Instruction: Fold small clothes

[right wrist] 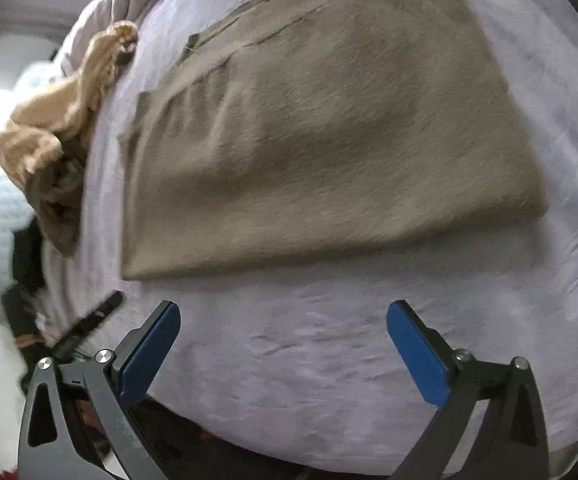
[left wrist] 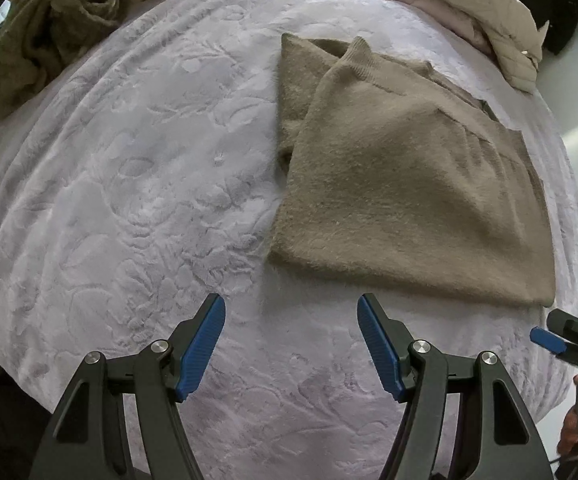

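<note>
Blue-padded left tongs (left wrist: 291, 316) spread wide over the lilac embossed bedspread (left wrist: 129, 168), holding nothing, hovering just short of the near hem of the tan fuzzy sweater (left wrist: 401, 184). Right tongs (right wrist: 283, 322) likewise wide and empty, poised near the same hem from the other side. Both apparently parked at the hem so that each can pinch a near corner for the next fold.

Sweater lying flat on the bed, already narrowed: one sleeve (left wrist: 341, 76) folded across the body, ribbed cuff toward the far end, side edges tucked in so the piece forms a rough rectangle. Likely halfway through, with a lengthwise fold hem to collar left.

Olive knit garment (left wrist: 45, 36) bunched at the far left of the bed, a quilted cream jacket (left wrist: 489, 12) heaped at the far right, both well apart from the sweater, presumably kept clear of the folding space. Dark slim object (right wrist: 93, 322) near the bed edge in the right view, too blurred to name.
</note>
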A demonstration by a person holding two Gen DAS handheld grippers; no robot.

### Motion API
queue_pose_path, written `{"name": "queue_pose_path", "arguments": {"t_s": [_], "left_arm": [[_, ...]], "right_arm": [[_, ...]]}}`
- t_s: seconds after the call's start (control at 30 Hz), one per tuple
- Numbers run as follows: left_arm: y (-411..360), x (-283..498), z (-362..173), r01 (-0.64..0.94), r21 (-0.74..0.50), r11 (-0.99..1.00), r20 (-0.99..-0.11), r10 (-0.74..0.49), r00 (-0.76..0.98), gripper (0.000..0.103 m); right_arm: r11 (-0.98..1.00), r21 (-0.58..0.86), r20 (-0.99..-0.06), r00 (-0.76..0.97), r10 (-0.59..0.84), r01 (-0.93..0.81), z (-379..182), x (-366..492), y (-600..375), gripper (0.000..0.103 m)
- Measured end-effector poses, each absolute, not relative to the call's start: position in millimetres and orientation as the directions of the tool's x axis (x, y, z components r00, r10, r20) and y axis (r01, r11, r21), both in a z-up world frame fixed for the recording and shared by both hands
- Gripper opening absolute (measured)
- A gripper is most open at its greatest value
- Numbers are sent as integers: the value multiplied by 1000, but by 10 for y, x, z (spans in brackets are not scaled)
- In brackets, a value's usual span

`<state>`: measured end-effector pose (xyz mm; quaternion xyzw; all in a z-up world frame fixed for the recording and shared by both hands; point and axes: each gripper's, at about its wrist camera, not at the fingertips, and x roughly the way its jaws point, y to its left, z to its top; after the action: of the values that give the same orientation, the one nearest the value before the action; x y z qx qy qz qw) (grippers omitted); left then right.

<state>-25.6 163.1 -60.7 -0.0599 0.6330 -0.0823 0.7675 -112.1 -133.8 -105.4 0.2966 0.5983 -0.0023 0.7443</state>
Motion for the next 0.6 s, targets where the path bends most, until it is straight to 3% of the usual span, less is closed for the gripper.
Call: {"name": "queue_pose_path", "arguments": {"t_s": [0.2,0.27,0.37,0.43,0.5,0.6], "left_arm": [[1637,-201,-641,28,-204,979,-963,-206,173,70],[1649,-179,-656,10,-214,977,-963,-212,166,70],[1619,-144,-669,3,-208,978,-964,-206,167,70],[1561,-126,-678,19,-194,981,-967,-195,163,70],[1511,-113,-682,35,-182,983,-970,-185,157,70],[1458,-109,-648,51,-175,983,-970,-181,163,70]], "right_arm": [[849,261,-943,310,122,459,-957,-1072,-2025,102],[836,247,-947,305,102,490,-1002,-1072,-2228,98],[822,278,-942,310,132,497,-1077,-1048,-2399,68],[818,312,-939,290,187,484,-1198,-1002,-2447,55],[819,333,-935,275,223,468,-1265,-991,-2445,9],[831,363,-918,315,241,423,-1173,-1068,-2428,7]]}}
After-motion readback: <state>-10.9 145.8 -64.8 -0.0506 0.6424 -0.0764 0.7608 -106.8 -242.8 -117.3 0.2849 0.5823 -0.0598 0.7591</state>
